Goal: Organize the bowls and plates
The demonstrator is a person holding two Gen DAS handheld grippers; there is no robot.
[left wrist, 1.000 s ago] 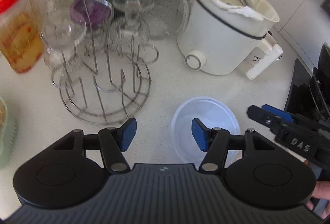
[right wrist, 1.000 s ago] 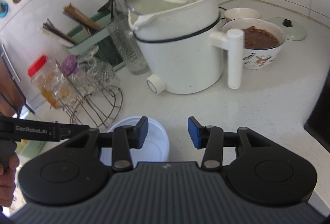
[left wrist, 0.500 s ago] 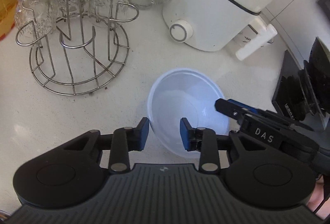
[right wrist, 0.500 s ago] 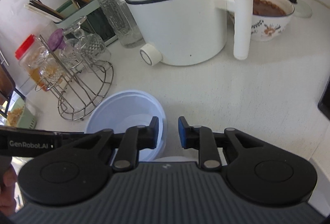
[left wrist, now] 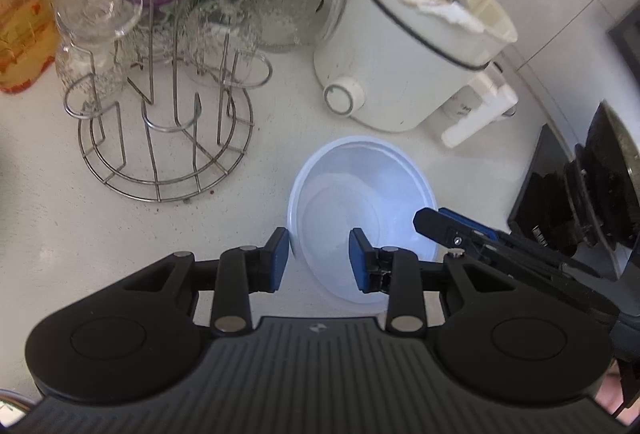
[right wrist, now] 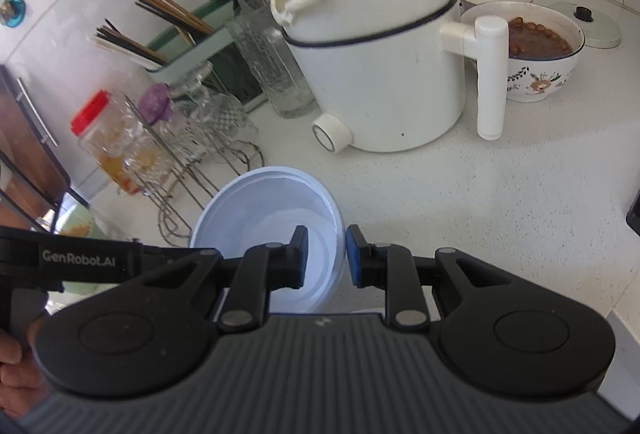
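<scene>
A pale blue plastic bowl (left wrist: 360,202) is held above the white counter, also in the right wrist view (right wrist: 264,218). My left gripper (left wrist: 318,260) straddles the bowl's left rim, one pad outside and one inside, jaws partly closed around it. My right gripper (right wrist: 325,256) straddles the bowl's right rim the same way, with a narrow gap. The right gripper's fingers (left wrist: 448,226) show at the bowl's right edge in the left wrist view. Contact of the pads with the rim is not clear.
A wire glass rack (left wrist: 164,138) with upturned glasses stands left. A white appliance (right wrist: 380,74) stands behind the bowl. A floral bowl of brown food (right wrist: 536,54) and a lid (right wrist: 588,26) sit far right. A red-lidded jar (right wrist: 108,142) stands left. A black stove (left wrist: 580,194) lies right.
Both grippers narrowed from wide open and came onto the bowl's opposite rims. The bowl sits higher and closer to the cameras than a second ago.
</scene>
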